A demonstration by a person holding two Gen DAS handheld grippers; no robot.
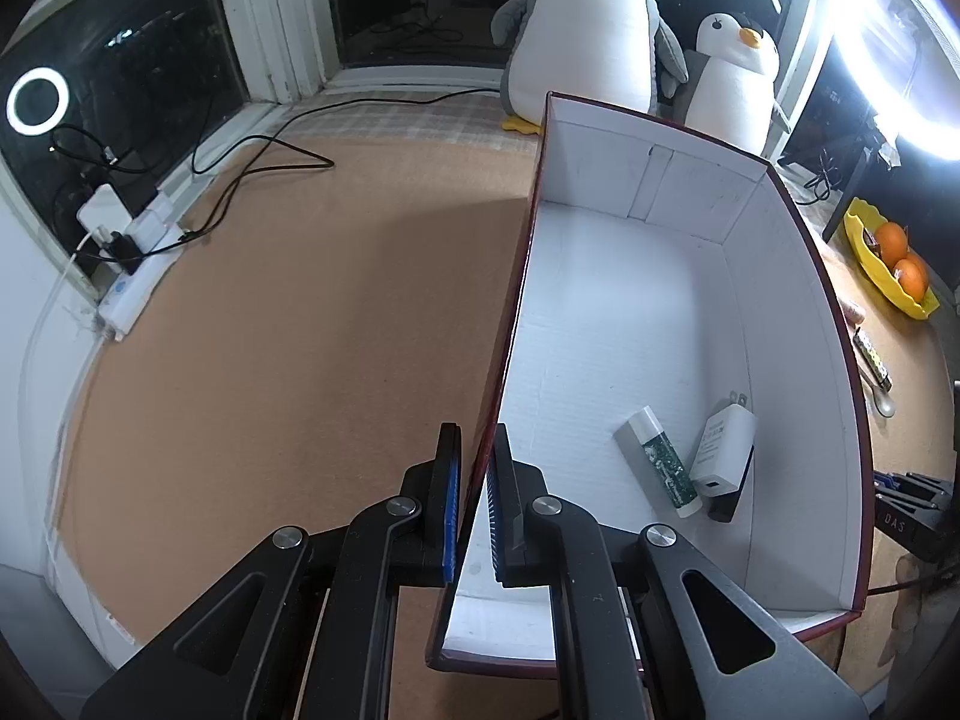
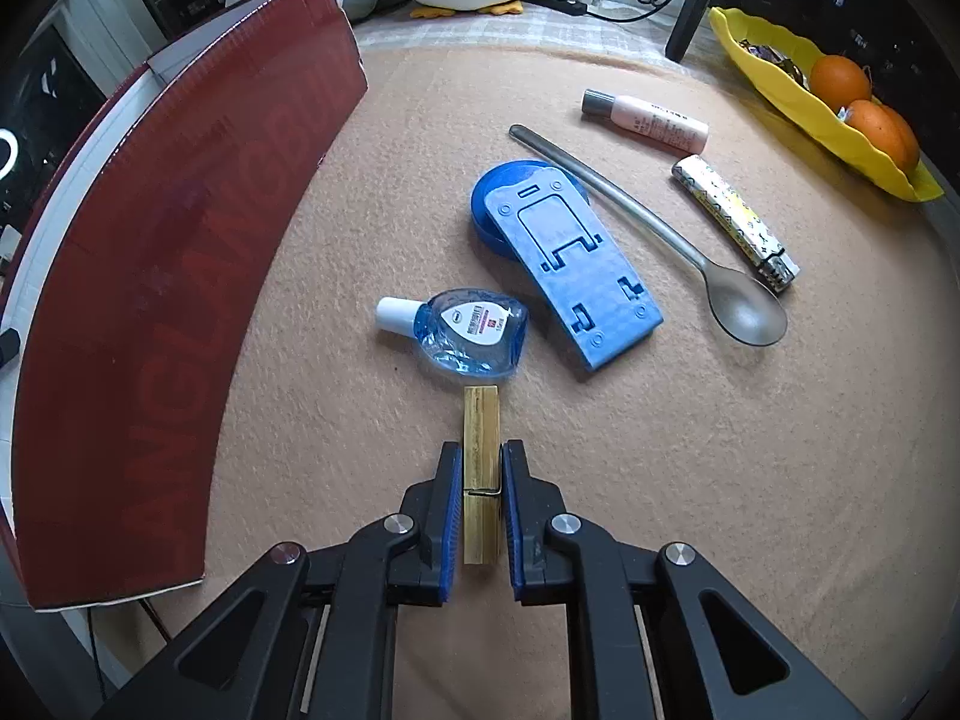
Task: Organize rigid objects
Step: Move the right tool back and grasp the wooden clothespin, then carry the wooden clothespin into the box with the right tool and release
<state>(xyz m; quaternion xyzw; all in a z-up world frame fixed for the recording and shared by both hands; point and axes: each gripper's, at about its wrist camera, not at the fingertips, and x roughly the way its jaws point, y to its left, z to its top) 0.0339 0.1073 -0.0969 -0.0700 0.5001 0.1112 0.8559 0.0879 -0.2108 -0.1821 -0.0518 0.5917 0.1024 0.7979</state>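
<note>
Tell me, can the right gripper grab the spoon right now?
Probably not yet. The right gripper is already shut on the wooden clothespin, so it's busy. The spoon itself lies in the open on the cloth with nothing on top.

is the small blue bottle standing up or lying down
Lying down: the small clear blue bottle rests on its side, white cap pointing sideways across the tan cloth.

1. The big plush penguin (image 1: pixel 591 30) loses its head to the top edge of the left wrist view
2. A black object (image 1: pixel 733 495) in the box (image 1: pixel 798 360) lies mostly hidden under the white charger (image 1: pixel 723 447)
3. The print on the small blue bottle (image 2: pixel 474 330) is too small to read
4. The round blue lid (image 2: pixel 510 198) sits partly covered by the blue stand (image 2: pixel 576 276)
</note>
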